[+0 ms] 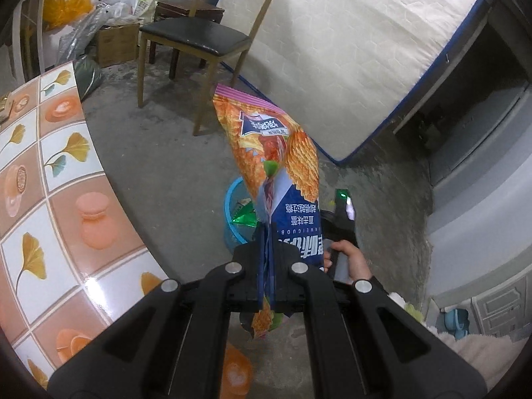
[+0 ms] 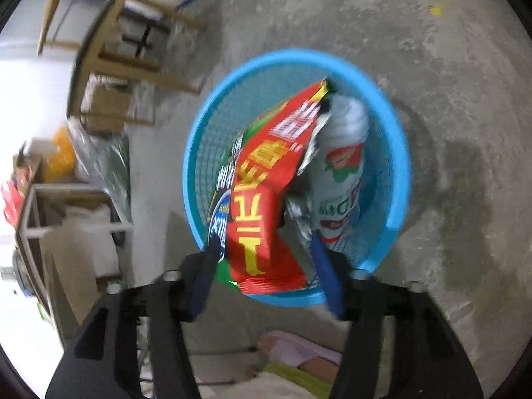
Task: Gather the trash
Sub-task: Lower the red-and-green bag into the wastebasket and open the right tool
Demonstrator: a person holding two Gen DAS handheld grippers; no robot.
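Observation:
My left gripper (image 1: 266, 259) is shut on an orange and blue chip bag (image 1: 276, 159), held upright above the floor. Below and behind the bag stands a blue mesh basket (image 1: 230, 212) with a green wrapper (image 1: 246, 216) in it. The right gripper's body (image 1: 344, 222), held by a hand, hovers by the basket. In the right wrist view my right gripper (image 2: 262, 266) is open above the blue basket (image 2: 397, 173). A red and green snack bag (image 2: 266, 206) sits between the open fingers, its far end in the basket beside a white bottle (image 2: 342, 173).
A tiled table (image 1: 60, 199) runs along the left. A wooden chair (image 1: 199, 40) stands on the concrete floor, with boxes and bags (image 1: 109, 36) behind it. A mattress (image 1: 349, 50) leans at the back. A slippered foot (image 2: 292, 349) is below the basket.

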